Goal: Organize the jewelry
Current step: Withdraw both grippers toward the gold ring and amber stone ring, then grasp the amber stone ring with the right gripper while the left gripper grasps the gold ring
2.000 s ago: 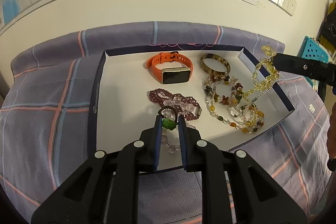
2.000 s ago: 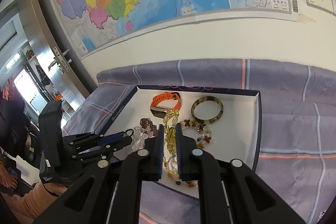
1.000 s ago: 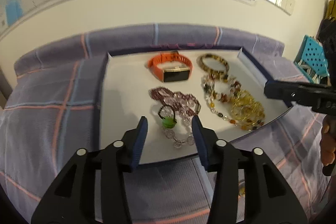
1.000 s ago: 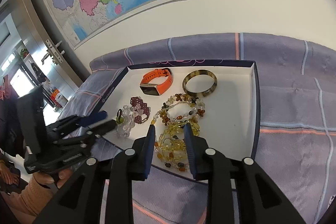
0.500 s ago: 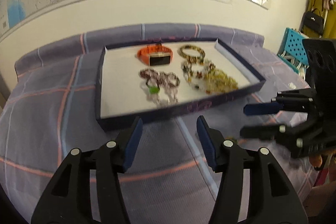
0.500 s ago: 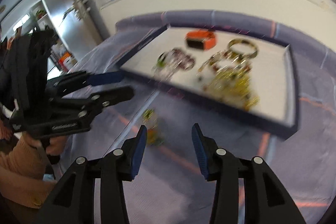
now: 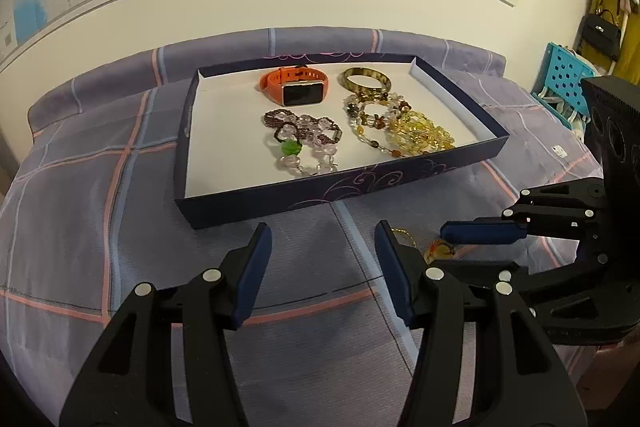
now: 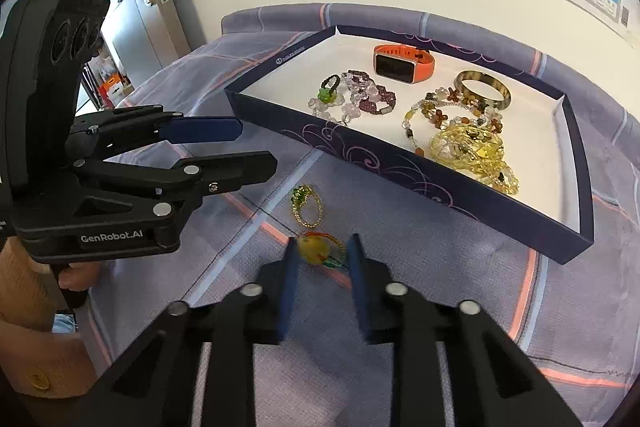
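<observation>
Yellow bead piece (image 8: 316,251) is lying on the bedspread between the right gripper (image 8: 322,259)'s closing jaws, not squeezed yet, at 7 o'clock from the tray (image 8: 400,163) holding 5 pieces. A gold ring-chain (image 8: 306,207) is waiting too. The left gripper (image 7: 322,263) is hanging wide and empty.

Left gripper (image 7: 323,254): jaws parted wide, nothing between pads, pitched downward. Right gripper (image 8: 322,258): pitched downward, jaws just been closing, now narrow, pads not visibly pressing on anything. Hand (image 8: 78,277) grasping left gripper handle from below.
</observation>
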### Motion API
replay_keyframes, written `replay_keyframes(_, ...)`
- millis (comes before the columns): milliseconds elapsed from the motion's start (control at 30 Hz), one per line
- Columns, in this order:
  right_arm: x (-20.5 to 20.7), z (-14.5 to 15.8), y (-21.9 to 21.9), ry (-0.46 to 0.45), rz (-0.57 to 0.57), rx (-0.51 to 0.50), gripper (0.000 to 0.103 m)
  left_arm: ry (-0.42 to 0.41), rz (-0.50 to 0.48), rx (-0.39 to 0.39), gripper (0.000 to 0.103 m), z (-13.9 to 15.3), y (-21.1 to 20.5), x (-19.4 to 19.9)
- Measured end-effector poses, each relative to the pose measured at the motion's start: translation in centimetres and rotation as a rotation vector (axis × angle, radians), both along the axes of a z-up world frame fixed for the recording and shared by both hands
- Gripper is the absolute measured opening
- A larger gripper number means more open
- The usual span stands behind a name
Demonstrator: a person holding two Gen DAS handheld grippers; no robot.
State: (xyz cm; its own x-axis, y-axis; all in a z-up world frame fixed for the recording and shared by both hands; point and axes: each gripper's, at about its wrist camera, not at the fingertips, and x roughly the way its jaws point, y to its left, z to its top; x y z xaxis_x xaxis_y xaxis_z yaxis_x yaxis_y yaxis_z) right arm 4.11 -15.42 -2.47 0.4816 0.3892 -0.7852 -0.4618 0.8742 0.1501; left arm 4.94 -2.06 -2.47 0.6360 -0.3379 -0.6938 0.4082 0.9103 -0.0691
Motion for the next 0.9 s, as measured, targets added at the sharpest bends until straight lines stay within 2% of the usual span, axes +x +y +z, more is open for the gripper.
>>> replay_keyframes(67, 0.1, 0.0, -0.2, 0.003, -0.002, 0.004, 0.016, 0.002, -0.011, 0.001, 0.053, 0.0, -0.2, 0.0)
replay_keyframes(467, -0.1, 0.5, -3.7, 0.018, -0.075, 0.063, 0.015, 0.021, -0.141, -0.004, 0.050, -0.4, -2.8, -1.0)
replay_keyframes(567, -0.2, 0.5, -4.7, 0.021, -0.100, 0.075, 0.015, 0.043, -0.167, -0.001, 0.045, -0.7, -3.7, -0.6)
replay_keyframes(700, -0.3, 0.6, -5.5, 0.023, -0.114, 0.090, 0.015, 0.090, -0.175, 0.006, 0.032, -1.4, -4.6, 0.1)
replay_keyframes(800, -0.3, 0.6, -5.6, 0.020, -0.115, 0.094, 0.015, 0.095, -0.172, 0.003, 0.030, -1.5, -4.7, 0.2)
replay_keyframes(900, -0.2, 0.6, -5.8, 0.021, -0.116, 0.101, 0.015, 0.097, -0.164, 0.009, 0.022, -1.6, -4.7, 0.1)
